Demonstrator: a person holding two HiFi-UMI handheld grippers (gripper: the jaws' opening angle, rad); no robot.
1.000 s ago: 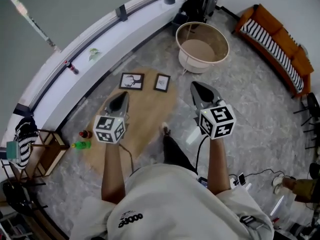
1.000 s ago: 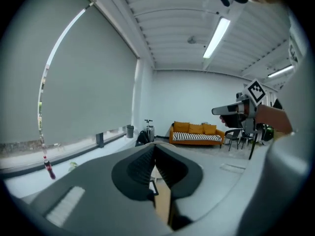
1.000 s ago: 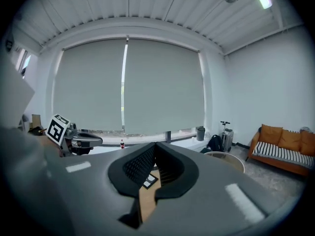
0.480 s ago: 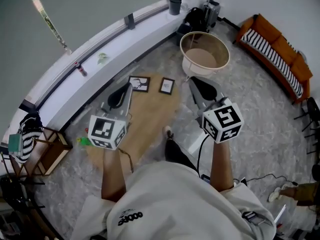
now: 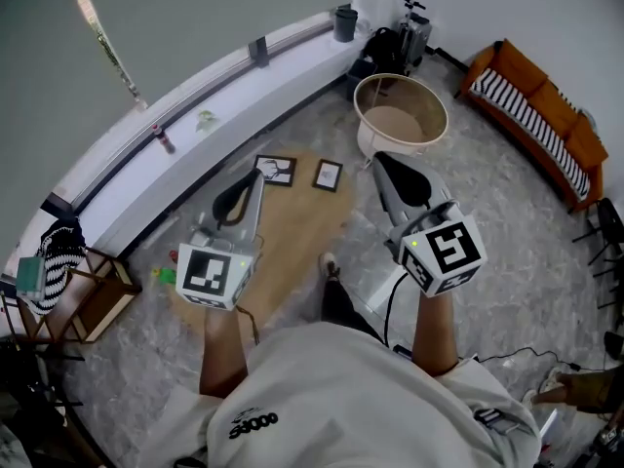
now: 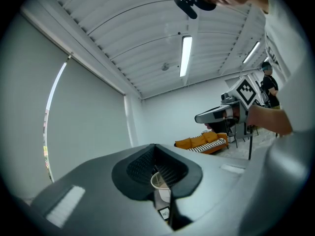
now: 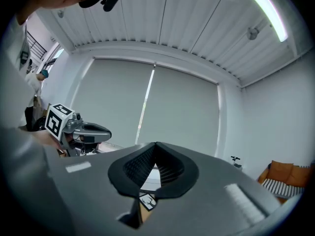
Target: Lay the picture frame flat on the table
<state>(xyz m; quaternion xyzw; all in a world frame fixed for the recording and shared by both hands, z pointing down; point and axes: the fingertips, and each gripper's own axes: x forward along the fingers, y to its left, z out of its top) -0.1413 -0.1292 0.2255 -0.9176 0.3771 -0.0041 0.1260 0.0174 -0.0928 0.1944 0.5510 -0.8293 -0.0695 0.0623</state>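
Left claw [image 5: 252, 185] is fully closed with nothing in it; right claw [image 5: 388, 169] is likewise closed and empty. Both are raised clear of the wooden table [image 5: 292, 232], where the larger picture frame [image 5: 276, 171] and smaller picture frame [image 5: 328, 175] lie side by side, face up.

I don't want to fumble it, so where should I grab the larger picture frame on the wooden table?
Probably the top edge of the larger picture frame, approached from above with the left gripper, the nearer one. The border is thin and straight; its face looks up towards you.
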